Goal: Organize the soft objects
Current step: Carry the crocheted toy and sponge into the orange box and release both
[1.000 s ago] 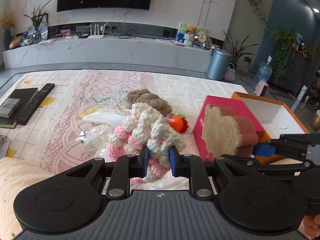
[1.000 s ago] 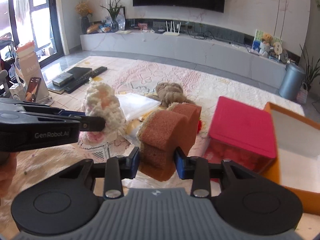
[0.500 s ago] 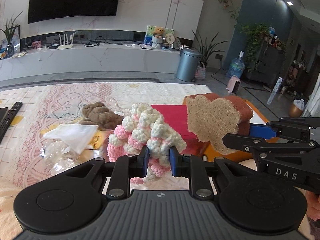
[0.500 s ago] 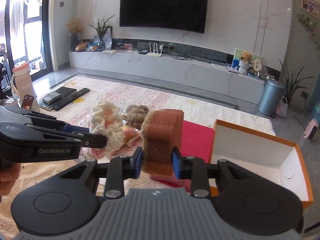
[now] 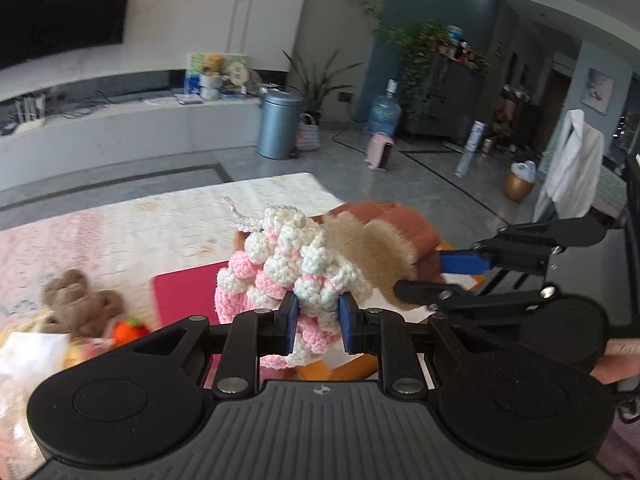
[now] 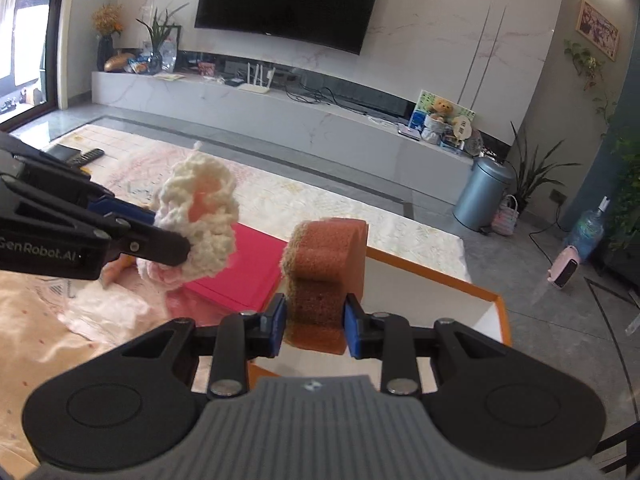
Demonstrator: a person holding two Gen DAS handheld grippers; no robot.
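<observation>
My left gripper (image 5: 318, 320) is shut on a pink-and-white crochet ball (image 5: 296, 264) and holds it in the air. My right gripper (image 6: 316, 322) is shut on a brown sponge block with a fuzzy tan face (image 6: 324, 268), its pads squeezing the sides. The two loads hang side by side, almost touching. Below the sponge lies an open orange box with a white inside (image 6: 432, 273); its red lid (image 6: 248, 268) lies to the left. In the left wrist view the sponge (image 5: 384, 240) and right gripper (image 5: 436, 276) show at the right. The left gripper (image 6: 156, 228) shows in the right wrist view with the crochet ball (image 6: 200, 216).
On the patterned tablecloth to the left lie a brown plush toy (image 5: 76, 304), a small orange toy (image 5: 128, 330) and a white plastic bag (image 5: 28, 352). A remote (image 6: 86, 156) lies at the far left edge. A grey bin (image 6: 482, 196) stands on the floor beyond the table.
Both grippers have swung to the right and risen with their loads, from over the tablecloth to the orange box. The right jaws have squeezed the sponge a little narrower.
</observation>
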